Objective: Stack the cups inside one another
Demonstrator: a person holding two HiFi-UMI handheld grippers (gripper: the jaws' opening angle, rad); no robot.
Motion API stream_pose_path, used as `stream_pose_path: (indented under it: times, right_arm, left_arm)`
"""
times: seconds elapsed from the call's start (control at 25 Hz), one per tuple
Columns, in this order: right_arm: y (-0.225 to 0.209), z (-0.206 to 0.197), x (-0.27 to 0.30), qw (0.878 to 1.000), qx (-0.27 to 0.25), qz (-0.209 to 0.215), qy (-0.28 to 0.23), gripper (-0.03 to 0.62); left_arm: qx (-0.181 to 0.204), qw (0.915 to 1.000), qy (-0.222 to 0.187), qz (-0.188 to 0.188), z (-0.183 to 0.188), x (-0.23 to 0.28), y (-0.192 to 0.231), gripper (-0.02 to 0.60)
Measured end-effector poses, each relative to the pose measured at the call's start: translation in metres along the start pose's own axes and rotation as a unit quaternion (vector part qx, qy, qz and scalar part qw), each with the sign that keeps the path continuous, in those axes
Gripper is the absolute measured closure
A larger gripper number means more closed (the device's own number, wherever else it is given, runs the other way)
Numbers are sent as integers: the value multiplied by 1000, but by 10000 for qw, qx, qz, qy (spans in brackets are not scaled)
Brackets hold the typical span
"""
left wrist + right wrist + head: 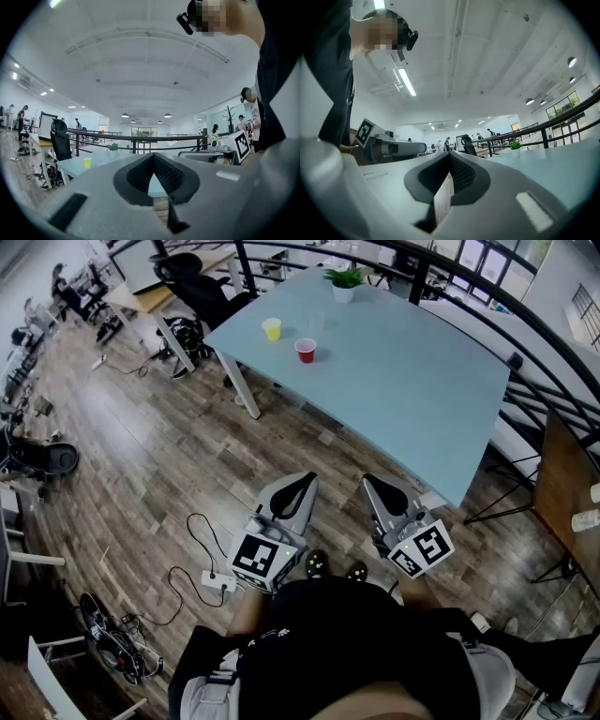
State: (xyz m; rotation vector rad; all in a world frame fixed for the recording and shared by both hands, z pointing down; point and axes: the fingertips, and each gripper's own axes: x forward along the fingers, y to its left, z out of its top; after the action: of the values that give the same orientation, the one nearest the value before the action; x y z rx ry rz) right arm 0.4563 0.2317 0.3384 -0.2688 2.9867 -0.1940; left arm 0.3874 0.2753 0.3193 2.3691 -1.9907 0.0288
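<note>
Left claw [304,481] and right claw [374,483] are pressing together empty, and I'm judging the red cup [306,351] light, crushable, best pinched at its rim.

- L gripper [300,482]: lt-grey shell, black ribbed pads [166,173], nose tapers to a point.
- R gripper [377,484]: same grey/black build.
- Marker cubes [259,560]: white w/ black square codes, one per gripper, at the rear end.
- Top [361,652]: black, short sleeves.
- Shoes [317,564]: dark w/ yellow-green spots.
- Cam [184,22]: small, black, on head.
</note>
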Motion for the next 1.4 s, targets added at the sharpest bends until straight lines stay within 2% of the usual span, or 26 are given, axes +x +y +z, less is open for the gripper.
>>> stream_pose_path:
  times: [0.32,0.68,0.92,1.4]
  right_arm:
    - [-1,3,5,9999,125,-14,-31,589]
    - [4,2,21,9995,221,-134,-167,589]
    - [12,0,37,9996,151,-211,-87,589]
    - [24,-11,53,9985,85,-539,33,590]
  left_arm:
    - [-74,9999,-60,64,-1,-2,9,594]
    - [-174,9997,-93,133,-4,-15,36,594]
    - [-133,9997,-57,172,-6,-26,62,594]
    - [-160,9998,-72,-94,-14,-36,88,594]
